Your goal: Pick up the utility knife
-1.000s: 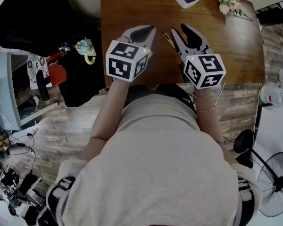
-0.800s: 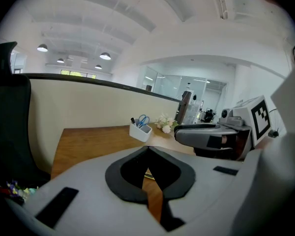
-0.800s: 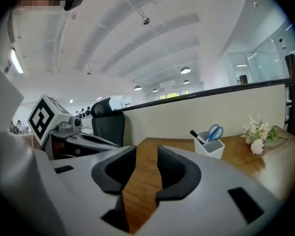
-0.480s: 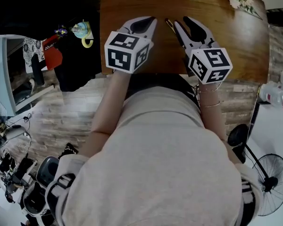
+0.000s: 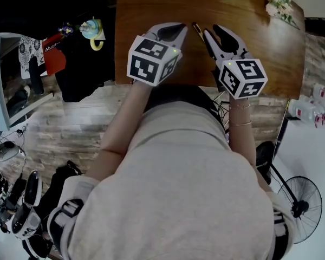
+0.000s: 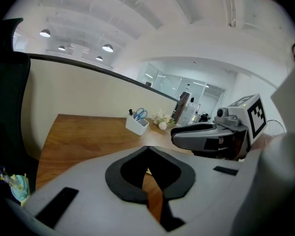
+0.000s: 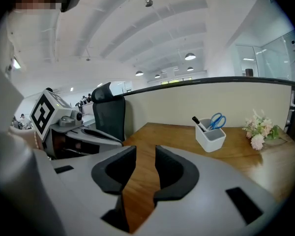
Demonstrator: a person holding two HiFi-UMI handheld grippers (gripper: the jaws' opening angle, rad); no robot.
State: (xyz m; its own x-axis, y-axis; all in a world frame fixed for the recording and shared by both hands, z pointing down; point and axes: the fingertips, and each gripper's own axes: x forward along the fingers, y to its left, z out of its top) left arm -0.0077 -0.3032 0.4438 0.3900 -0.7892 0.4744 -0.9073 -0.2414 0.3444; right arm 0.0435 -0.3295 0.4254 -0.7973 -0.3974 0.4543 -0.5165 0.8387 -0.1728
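Left tongs (image 5: 180, 28) clenched, empty, low over the wooden surface (image 5: 146, 10); right tongs (image 5: 211, 32) slightly parted, empty; the knife (image 5: 195, 25) lies on the surface between them.

Wooden desk (image 5: 151, 10) at top centre of head view. Grey plank floor (image 5: 70, 134) on both sides. Fan (image 5: 306, 210) at lower right. In right gripper view: cream partition (image 7: 187, 102) behind desk, dark rail on top; black chair (image 7: 110, 112) left of centre; white ribbed ceiling (image 7: 137, 23), round lights (image 7: 190, 56) lit; glass panels (image 7: 273, 58) at far right.
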